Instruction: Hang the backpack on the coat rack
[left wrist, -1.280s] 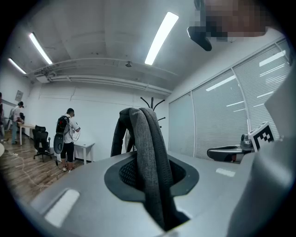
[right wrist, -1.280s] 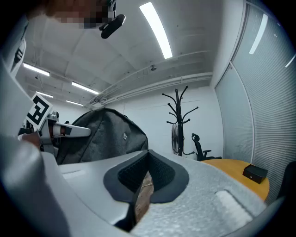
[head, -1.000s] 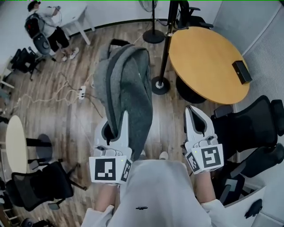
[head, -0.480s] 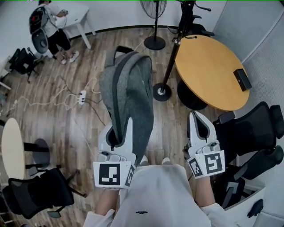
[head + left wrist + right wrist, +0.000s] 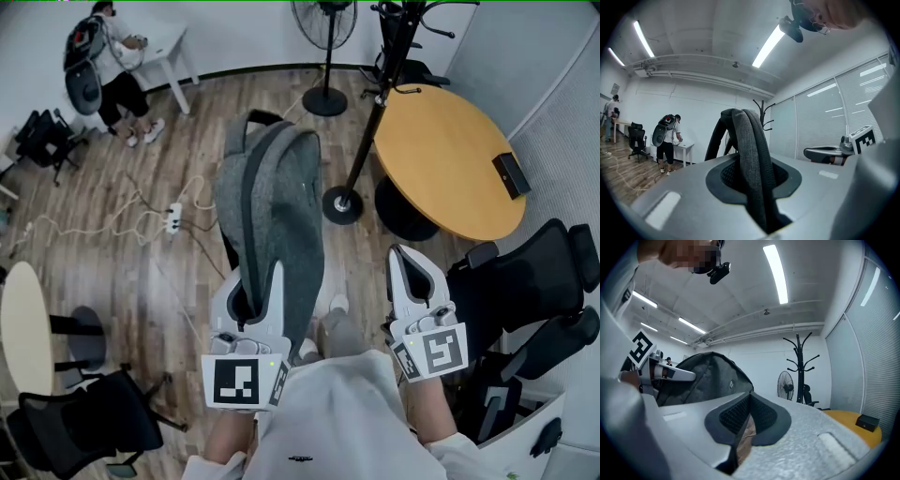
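Observation:
A grey backpack (image 5: 272,206) hangs in front of me from its dark strap (image 5: 752,154). My left gripper (image 5: 251,274) is shut on that strap, which runs up between its jaws in the left gripper view. The right gripper (image 5: 406,255) is level, to the right of the bag and apart from it, with its jaws together and nothing in them. The black coat rack (image 5: 366,131) stands just ahead and right of the bag, its round base (image 5: 342,203) on the floor. In the right gripper view, the rack (image 5: 800,366) rises ahead and the backpack (image 5: 710,376) is at the left.
A round wooden table (image 5: 450,159) with a small black box (image 5: 511,175) stands right of the rack. A standing fan (image 5: 325,56) is behind it. Black office chairs (image 5: 534,272) crowd the right side. A power strip with cables (image 5: 173,195) lies left; a person (image 5: 103,56) stands far left.
Both grippers and the hanging backpack have moved forward across the floor towards the coat rack, whose base now lies nearer. The left grip on the strap is unchanged.

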Tool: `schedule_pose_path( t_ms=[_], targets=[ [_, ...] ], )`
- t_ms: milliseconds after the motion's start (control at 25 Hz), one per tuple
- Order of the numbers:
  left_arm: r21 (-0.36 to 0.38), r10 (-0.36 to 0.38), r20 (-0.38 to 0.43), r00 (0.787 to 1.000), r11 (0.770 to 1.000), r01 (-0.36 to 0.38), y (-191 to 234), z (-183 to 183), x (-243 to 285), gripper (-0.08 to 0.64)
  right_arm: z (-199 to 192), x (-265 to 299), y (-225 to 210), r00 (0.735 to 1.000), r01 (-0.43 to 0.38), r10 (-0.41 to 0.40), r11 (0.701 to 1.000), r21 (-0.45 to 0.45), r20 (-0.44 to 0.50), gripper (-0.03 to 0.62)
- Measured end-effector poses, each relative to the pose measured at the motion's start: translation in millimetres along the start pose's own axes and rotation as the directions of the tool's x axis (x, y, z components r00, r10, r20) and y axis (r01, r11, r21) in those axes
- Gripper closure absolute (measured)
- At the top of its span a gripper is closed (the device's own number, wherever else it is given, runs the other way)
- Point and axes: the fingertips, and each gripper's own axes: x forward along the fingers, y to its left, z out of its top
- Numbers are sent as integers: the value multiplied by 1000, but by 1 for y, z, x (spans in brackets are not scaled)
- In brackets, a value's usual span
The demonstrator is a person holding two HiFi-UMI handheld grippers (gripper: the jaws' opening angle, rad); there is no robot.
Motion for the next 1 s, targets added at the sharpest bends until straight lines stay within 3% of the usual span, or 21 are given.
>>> schedule_pose_path(
  t_ms=[240, 640, 1000],
  targets=[
    [5, 4, 7, 1000, 1000, -4, 7, -2, 20, 459, -13, 25, -7, 999, -20, 20, 1000, -14, -33, 591],
    [14, 18, -26, 999, 1000, -18, 35, 4, 87, 459, -18, 101, -39, 999, -47, 48, 998, 40, -22, 591],
    [25, 37, -8, 999, 999, -37, 52, 31, 183, 459, -10, 175, -104, 999, -48, 48, 998, 30, -19, 591]
  ],
)
